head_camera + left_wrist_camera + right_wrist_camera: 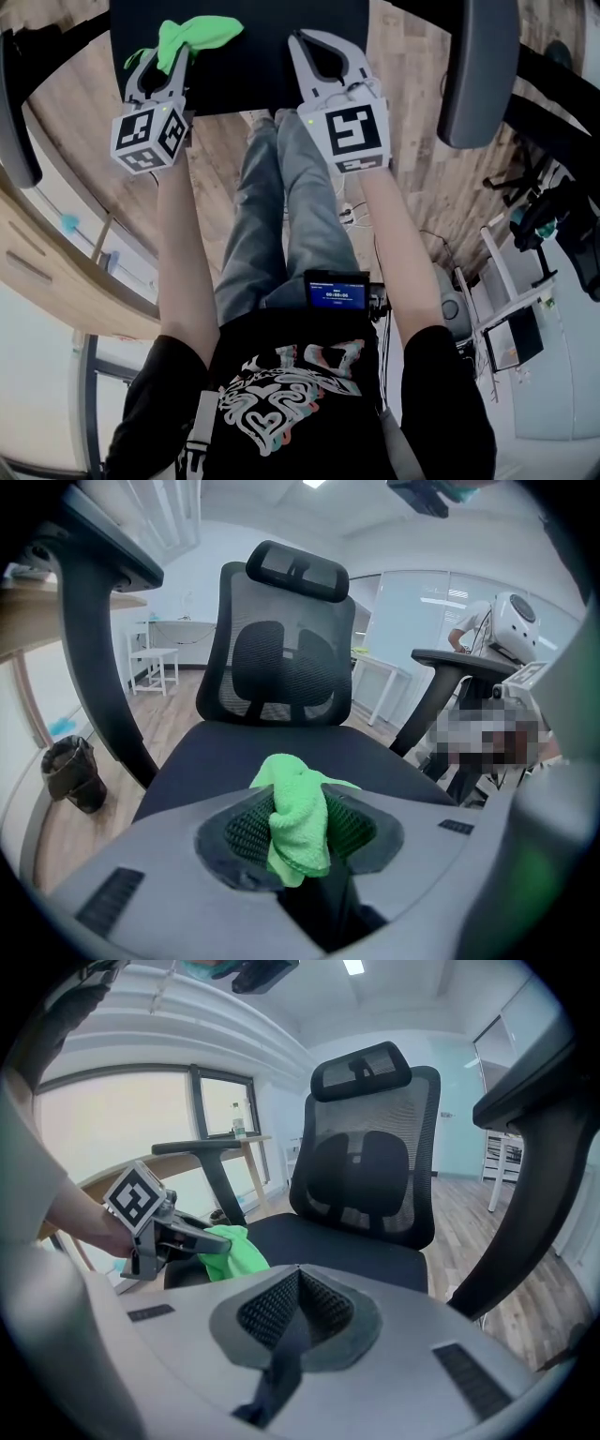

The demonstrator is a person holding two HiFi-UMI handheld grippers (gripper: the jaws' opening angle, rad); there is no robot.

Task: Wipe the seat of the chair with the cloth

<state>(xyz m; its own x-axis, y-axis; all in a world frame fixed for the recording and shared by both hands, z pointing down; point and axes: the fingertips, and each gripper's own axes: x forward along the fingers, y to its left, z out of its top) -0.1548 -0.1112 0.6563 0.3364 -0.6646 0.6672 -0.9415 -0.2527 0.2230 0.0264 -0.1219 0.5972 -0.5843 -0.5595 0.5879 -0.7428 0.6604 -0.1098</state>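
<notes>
Green cloth [298,817] is clamped between the jaws of the left gripper [176,54]. One bunched end sticks out past the jaw tips; the other hangs down behind them. The cloth is over the left part of the black seat [262,56], inside the front edge. No view shows whether it touches the seat surface.

The right gripper [302,39] is closed, with its jaws meeting at the tips and nothing between them. It is over the seat near the front edge, right of centre and well apart from the cloth. Both grippers point toward the mesh backrest [286,663].

The chair faces the person. A headrest [364,1065] is mounted above the backrest. One armrest [478,66] stands off the right edge of the seat, and a second armrest [14,112] stands off the left edge. The seat fabric is dark and plain.

The chair stands on a wood-plank floor [412,187]. The person's legs [277,216] are just short of the seat's front edge.
</notes>
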